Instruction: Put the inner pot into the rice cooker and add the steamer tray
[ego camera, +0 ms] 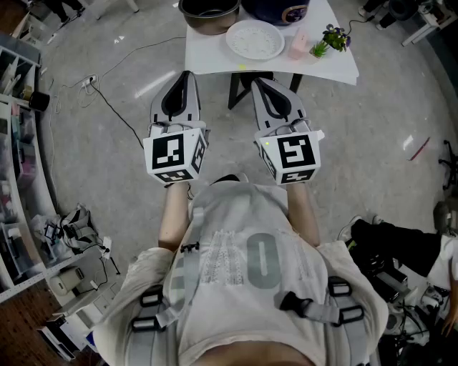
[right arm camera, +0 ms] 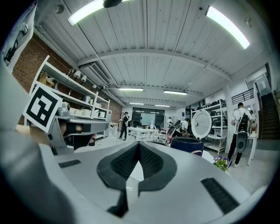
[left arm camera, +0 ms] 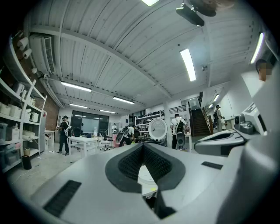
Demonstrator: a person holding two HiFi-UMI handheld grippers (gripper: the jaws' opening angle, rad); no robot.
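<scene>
On the white table (ego camera: 207, 61) at the top of the head view stand the metal inner pot (ego camera: 207, 14), the white round steamer tray (ego camera: 255, 39) and the dark blue rice cooker (ego camera: 275, 10), which also shows in the right gripper view (right arm camera: 187, 145). My left gripper (ego camera: 185, 74) and right gripper (ego camera: 258, 81) are held side by side, level, short of the table's near edge. Both are shut with nothing between the jaws. A bit of the white tray (left arm camera: 146, 179) shows through the notch of the left gripper (left arm camera: 142, 145). The right gripper (right arm camera: 139, 144) points towards the table.
A pink container (ego camera: 298, 44) and a small potted plant (ego camera: 330, 37) stand on the table's right part. A dark stool (ego camera: 243, 87) sits under it. A cable and power strip (ego camera: 89, 82) lie on the floor at left, beside shelves (ego camera: 18, 129). People (left arm camera: 64, 133) move about far off.
</scene>
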